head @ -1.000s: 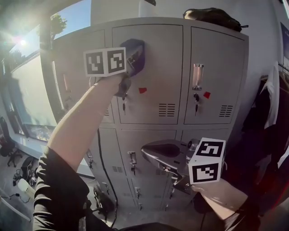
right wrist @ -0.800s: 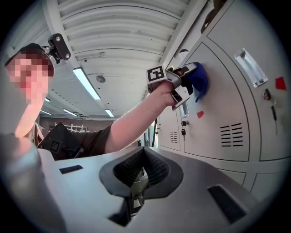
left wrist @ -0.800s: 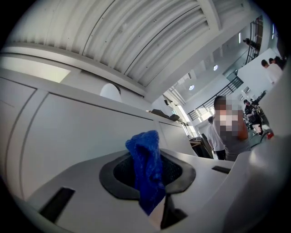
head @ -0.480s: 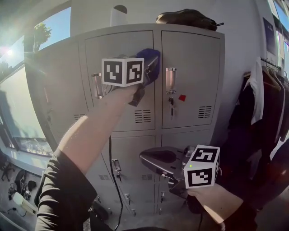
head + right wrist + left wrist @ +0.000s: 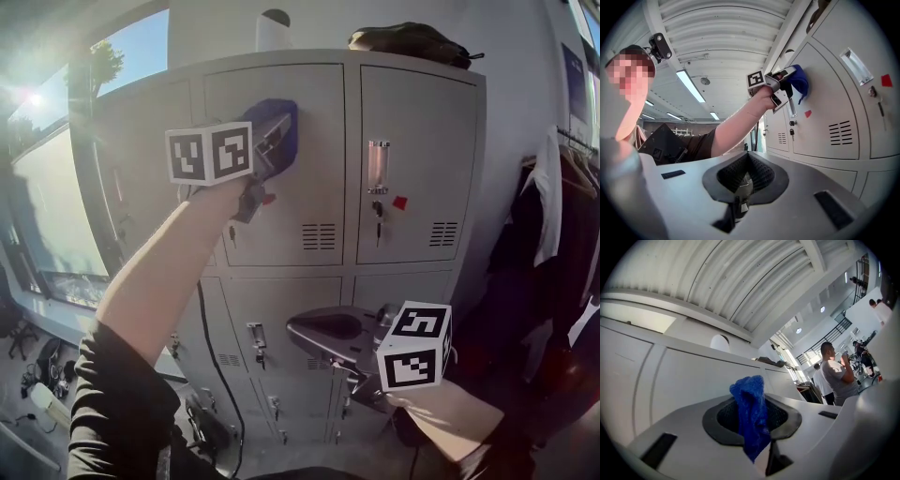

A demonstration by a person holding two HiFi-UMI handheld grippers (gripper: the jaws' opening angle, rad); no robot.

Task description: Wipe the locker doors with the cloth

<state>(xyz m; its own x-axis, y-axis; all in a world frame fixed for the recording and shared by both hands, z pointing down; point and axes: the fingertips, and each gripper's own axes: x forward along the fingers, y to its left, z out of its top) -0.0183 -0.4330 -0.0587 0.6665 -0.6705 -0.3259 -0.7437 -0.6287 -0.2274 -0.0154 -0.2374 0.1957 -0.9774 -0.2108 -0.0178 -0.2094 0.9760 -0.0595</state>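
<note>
Grey lockers (image 5: 412, 216) are filling my view, with a window (image 5: 56, 216) at 9 o'clock. My left fingers (image 5: 726, 420) are clamping shut on the blue cloth (image 5: 281, 127), which is pressing against the upper middle door (image 5: 314, 197) near its top edge, at 11 o'clock from me. Bare door is lying open at 3 and 6 o'clock from the cloth, down to the vents (image 5: 319, 236). My right fingers (image 5: 759, 176) are hanging low at 5 o'clock, closed together on nothing and well apart from the cloth, so I judge the left is doing the wiping.
</note>
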